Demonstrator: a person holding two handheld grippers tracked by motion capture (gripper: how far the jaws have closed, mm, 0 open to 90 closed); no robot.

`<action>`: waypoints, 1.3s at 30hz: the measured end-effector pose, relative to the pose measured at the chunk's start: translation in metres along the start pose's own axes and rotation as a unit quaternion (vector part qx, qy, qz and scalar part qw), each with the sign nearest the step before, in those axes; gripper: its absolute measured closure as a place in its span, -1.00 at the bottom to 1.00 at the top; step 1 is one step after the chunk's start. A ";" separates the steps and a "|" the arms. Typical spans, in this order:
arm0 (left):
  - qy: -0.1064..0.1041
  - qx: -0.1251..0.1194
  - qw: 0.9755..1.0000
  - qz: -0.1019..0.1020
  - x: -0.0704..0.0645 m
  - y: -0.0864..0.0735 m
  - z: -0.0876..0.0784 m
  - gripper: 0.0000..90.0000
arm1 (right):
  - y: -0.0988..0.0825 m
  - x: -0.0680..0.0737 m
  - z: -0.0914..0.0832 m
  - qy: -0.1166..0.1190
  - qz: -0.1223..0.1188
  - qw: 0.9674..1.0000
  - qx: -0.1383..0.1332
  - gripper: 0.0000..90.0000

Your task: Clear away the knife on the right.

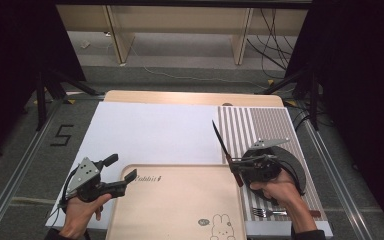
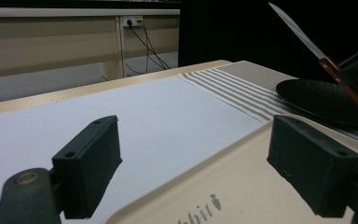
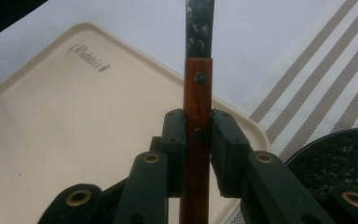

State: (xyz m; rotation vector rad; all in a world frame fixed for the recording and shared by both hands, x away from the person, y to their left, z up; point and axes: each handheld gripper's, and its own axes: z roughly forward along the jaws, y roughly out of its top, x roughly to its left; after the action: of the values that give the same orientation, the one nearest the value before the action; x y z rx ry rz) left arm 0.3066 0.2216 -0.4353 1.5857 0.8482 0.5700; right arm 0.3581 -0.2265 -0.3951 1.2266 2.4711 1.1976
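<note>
Nearest to me, my right gripper (image 3: 198, 140) is clamped on the red-brown wooden handle of a steel-bladed table knife (image 3: 198, 93), both pads pressed flat against the handle's sides. From above, the knife (image 1: 226, 150) rides in that gripper (image 1: 237, 161) with its long axis slanting away from me, blade tip up and toward the far side, above the near right corner of the beige plastic tray (image 1: 175, 200) printed with a rabbit. A round black plate (image 1: 295, 170) sits just to the right on the grey-striped placemat (image 1: 260, 125), and a steel fork (image 1: 267, 213) lies nearer me on that mat. My left gripper (image 1: 121, 172) hovers at the tray's left corner, jaws wide apart and empty. Since the tray lies directly left of the knife, I judge the right hand alone will place it.
</note>
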 end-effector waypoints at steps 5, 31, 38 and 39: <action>0.004 0.005 1.000 0.001 0.000 0.000 -0.001 -0.64 | -0.010 0.012 -0.003 0.010 -0.002 1.000 0.014 0.71; 0.006 0.004 1.000 0.002 0.000 0.000 -0.001 -0.64 | -0.068 0.054 -0.002 0.030 0.030 0.996 0.074 0.71; 0.007 0.003 1.000 0.001 0.000 0.001 -0.001 -0.64 | -0.077 0.062 0.002 0.030 0.024 0.996 0.078 0.71; 0.007 0.004 1.000 0.000 0.000 0.001 -0.001 -0.64 | -0.078 0.064 0.001 0.030 0.023 0.996 0.081 0.71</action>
State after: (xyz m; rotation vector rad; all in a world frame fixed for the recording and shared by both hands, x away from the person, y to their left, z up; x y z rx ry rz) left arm 0.3057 0.2226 -0.4345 1.5900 0.8619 0.5803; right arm 0.2687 -0.2076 -0.4378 1.3118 2.6443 1.0770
